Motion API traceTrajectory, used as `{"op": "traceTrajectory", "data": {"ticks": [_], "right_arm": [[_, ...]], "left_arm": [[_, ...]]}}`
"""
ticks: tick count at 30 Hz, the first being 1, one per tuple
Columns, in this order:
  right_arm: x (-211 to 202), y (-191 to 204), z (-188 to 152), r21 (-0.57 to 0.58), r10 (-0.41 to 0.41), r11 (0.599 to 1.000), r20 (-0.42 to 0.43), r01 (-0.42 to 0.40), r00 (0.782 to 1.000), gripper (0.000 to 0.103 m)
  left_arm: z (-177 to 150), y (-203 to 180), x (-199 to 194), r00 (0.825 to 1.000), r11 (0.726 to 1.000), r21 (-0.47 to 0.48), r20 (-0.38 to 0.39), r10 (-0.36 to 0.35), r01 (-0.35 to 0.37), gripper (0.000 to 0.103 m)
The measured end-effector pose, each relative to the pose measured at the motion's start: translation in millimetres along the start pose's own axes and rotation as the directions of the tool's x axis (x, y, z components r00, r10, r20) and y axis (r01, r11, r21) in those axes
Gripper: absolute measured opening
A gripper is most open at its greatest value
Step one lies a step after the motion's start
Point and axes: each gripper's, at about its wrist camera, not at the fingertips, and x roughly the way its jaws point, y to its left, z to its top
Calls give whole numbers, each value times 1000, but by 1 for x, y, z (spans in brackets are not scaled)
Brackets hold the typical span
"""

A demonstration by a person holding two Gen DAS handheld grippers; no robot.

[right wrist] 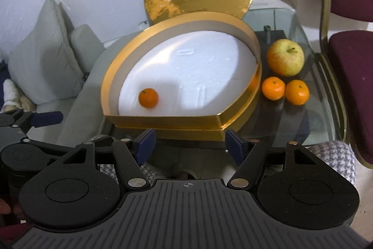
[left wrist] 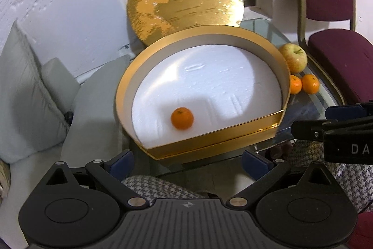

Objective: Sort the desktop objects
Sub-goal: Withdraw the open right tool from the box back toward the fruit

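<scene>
One mandarin (right wrist: 148, 97) sits loose on the white foam inside the gold box (right wrist: 163, 119); two more mandarins (right wrist: 284, 91) and an apple (right wrist: 285, 57) wait on the glass tabletop (right wrist: 291, 123) just right of the box. Heads up: that fruit can roll on the slick glass if you nudge it, and the box hangs over the near edge. Your right claw (right wrist: 188, 145) and left claw (left wrist: 187, 162) are both spread wide, holding nothing, hovering short of the box
</scene>
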Motion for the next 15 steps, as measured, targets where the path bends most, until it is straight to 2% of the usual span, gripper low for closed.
{"op": "traceTrajectory", "data": {"ticks": [15], "right_arm": [[-4, -51, -4, 132, -70, 989, 11, 68, 998, 72]], "left_arm": [[20, -37, 22, 998, 994, 89, -19, -57, 58, 101]]}}
